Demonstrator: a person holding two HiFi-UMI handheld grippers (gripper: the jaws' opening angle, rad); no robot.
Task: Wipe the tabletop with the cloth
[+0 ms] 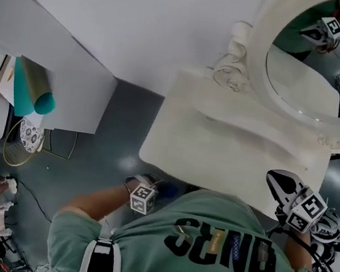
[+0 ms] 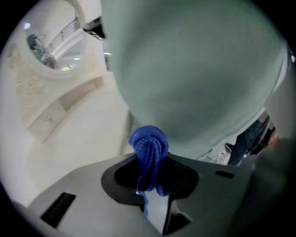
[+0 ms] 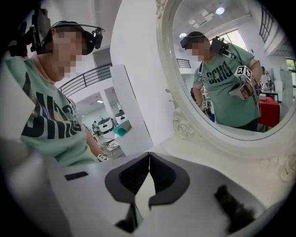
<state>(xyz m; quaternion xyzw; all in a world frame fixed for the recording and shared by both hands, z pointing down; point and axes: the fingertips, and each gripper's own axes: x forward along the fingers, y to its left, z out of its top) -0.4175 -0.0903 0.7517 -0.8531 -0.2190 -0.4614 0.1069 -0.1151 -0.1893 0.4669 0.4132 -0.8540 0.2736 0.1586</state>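
The white dressing tabletop (image 1: 230, 154) lies ahead of me in the head view. My left gripper (image 1: 152, 191) hangs off its front left corner, close to my green shirt, shut on a bunched blue cloth (image 2: 149, 150). The cloth (image 1: 167, 190) sticks up out of the jaws, clear of the tabletop (image 2: 69, 134). At the front right corner is my right gripper (image 1: 279, 180), over the table's edge. Its jaws meet in the right gripper view (image 3: 149, 163) with nothing between them.
An oval mirror (image 1: 313, 65) in an ornate white frame stands at the back of the table. A grey partition (image 1: 59, 71) with a teal roll (image 1: 34, 90) is to the left. A wire basket (image 1: 19, 148) and clutter fill the floor at far left.
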